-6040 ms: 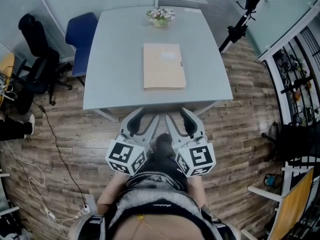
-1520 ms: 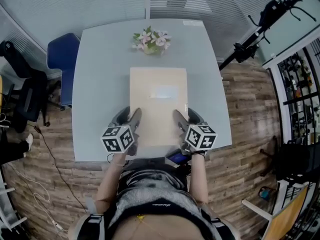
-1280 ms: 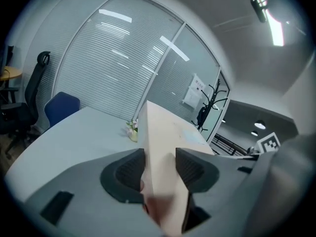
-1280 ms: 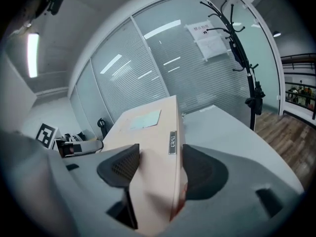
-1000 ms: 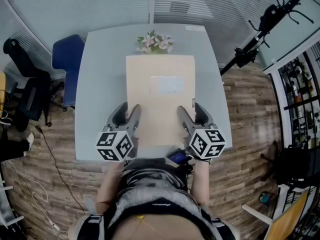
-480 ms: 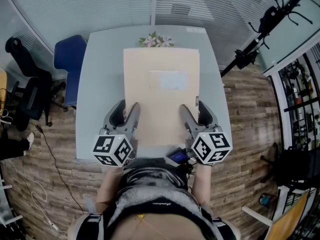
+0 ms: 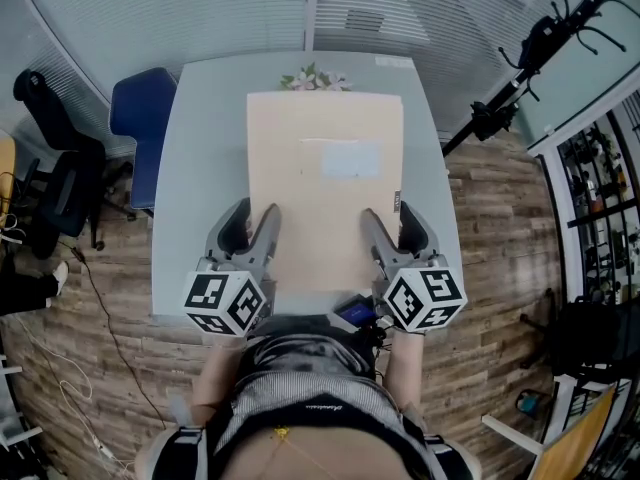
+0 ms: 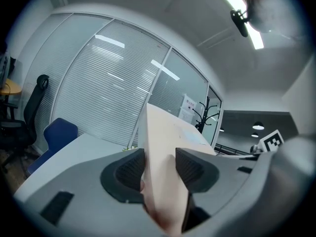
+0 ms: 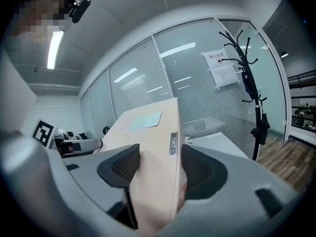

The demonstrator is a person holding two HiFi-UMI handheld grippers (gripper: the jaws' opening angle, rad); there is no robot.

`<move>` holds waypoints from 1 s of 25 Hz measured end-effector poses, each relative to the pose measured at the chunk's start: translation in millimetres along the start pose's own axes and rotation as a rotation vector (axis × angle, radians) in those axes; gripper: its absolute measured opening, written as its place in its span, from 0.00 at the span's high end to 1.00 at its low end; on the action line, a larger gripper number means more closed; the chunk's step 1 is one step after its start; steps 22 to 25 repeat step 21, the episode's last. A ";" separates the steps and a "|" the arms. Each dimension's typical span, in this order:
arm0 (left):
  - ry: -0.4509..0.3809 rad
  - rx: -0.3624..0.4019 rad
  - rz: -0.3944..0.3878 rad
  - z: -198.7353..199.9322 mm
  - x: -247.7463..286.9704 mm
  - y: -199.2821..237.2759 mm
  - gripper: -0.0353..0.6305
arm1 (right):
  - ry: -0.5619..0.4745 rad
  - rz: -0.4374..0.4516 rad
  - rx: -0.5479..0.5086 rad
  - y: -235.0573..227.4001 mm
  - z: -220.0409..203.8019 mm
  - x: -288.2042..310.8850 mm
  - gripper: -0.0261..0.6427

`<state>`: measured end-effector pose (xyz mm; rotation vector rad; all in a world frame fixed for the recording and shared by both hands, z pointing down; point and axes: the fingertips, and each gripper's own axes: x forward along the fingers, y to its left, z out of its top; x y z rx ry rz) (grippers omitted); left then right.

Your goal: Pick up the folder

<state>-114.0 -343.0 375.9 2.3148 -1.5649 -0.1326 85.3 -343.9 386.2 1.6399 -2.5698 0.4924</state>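
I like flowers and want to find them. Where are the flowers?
In the head view, the flowers sit near the far edge of the table, about in the middle, peeking out just past the far edge of the folder.

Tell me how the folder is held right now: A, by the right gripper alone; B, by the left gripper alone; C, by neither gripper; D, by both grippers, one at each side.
D: the left gripper and the right gripper each have jaws shut on a side of the folder.

Grey table (image 7: 200, 188), flowers (image 7: 315, 80) at its far edge, blue chair (image 7: 140, 128) left, black office chair (image 7: 55, 178), wood floor (image 7: 500, 268)
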 end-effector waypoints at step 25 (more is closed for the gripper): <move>-0.004 -0.005 0.002 -1.0 -5.5 -15.2 0.66 | -0.009 -0.015 -0.036 -3.3 5.8 -17.3 0.58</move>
